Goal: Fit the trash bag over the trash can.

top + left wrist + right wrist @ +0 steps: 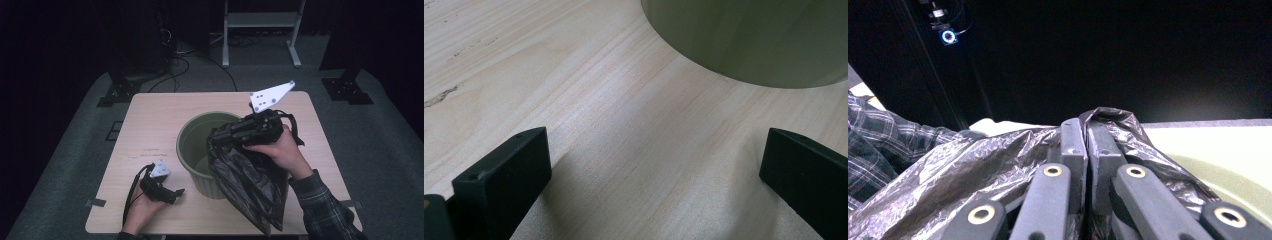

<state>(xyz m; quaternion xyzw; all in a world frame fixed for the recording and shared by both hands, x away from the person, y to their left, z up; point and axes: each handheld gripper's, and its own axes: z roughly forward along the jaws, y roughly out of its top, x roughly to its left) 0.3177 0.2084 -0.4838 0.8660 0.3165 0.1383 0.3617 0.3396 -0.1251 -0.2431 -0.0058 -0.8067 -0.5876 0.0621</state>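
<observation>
The right claw [1087,145] is clamped tight on a bunched fold at the rim of a black plastic bag [250,182], held up over the right side of the green bin [200,150] at the middle of the surface [150,120]. The bag hangs limp toward the near edge; it looks light, thin and slippery, best taken by its gathered rim. The left claw [654,165] rests open and empty near the front-left corner.

- The high view looks forward and down over the whole surface [150,115] from above the person's side.
- The left gripper view sits low and close, facing the green bin [749,40].
- The right gripper view looks level across the bin's rim, which both share.
</observation>
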